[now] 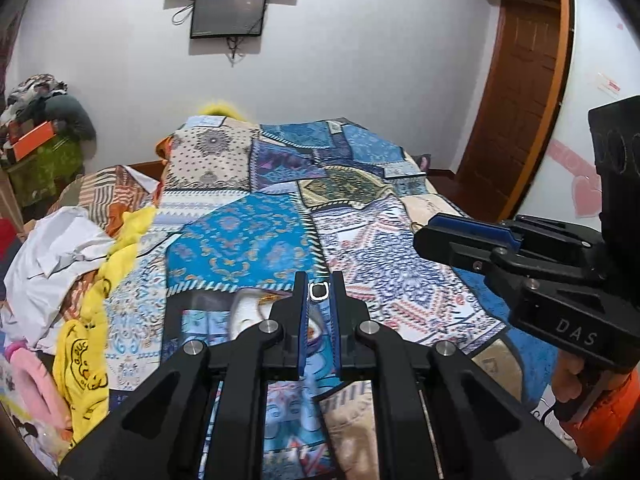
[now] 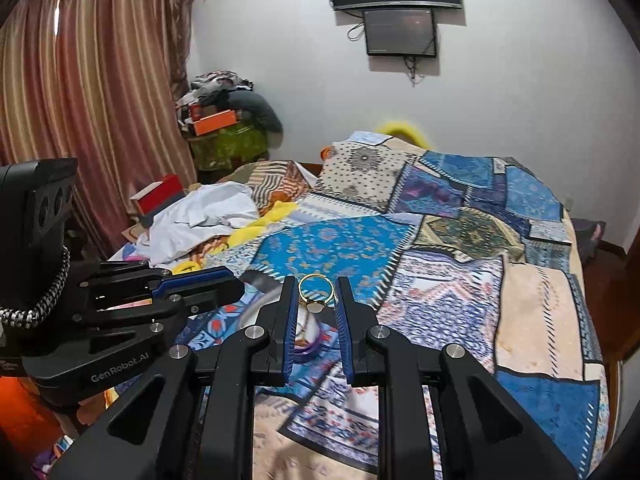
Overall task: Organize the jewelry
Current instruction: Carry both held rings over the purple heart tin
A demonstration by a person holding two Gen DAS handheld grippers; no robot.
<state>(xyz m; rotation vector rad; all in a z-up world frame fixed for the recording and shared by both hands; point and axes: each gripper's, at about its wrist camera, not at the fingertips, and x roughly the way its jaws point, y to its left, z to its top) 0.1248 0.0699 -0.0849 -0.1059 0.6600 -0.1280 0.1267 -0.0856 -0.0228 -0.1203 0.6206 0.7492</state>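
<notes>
In the left wrist view my left gripper (image 1: 319, 289) is shut on a small silver ring (image 1: 318, 292) with a dark face, held between its blue pads above the bed. In the right wrist view my right gripper (image 2: 316, 294) is shut on a gold ring (image 2: 315, 290), held upright at the fingertips. A white dish (image 2: 276, 312) with other jewelry lies below, mostly hidden behind the fingers; it also shows in the left wrist view (image 1: 250, 312). Each gripper appears in the other's view: the right one (image 1: 440, 232), the left one (image 2: 224, 276).
A patchwork blue bedspread (image 1: 248, 236) covers the bed. White and yellow clothes (image 1: 60, 252) pile at its left edge. A cluttered stand (image 2: 228, 128) sits by the curtain (image 2: 88, 92). Two screens (image 2: 396, 0) hang on the far wall. A wooden door (image 1: 520, 92) is at right.
</notes>
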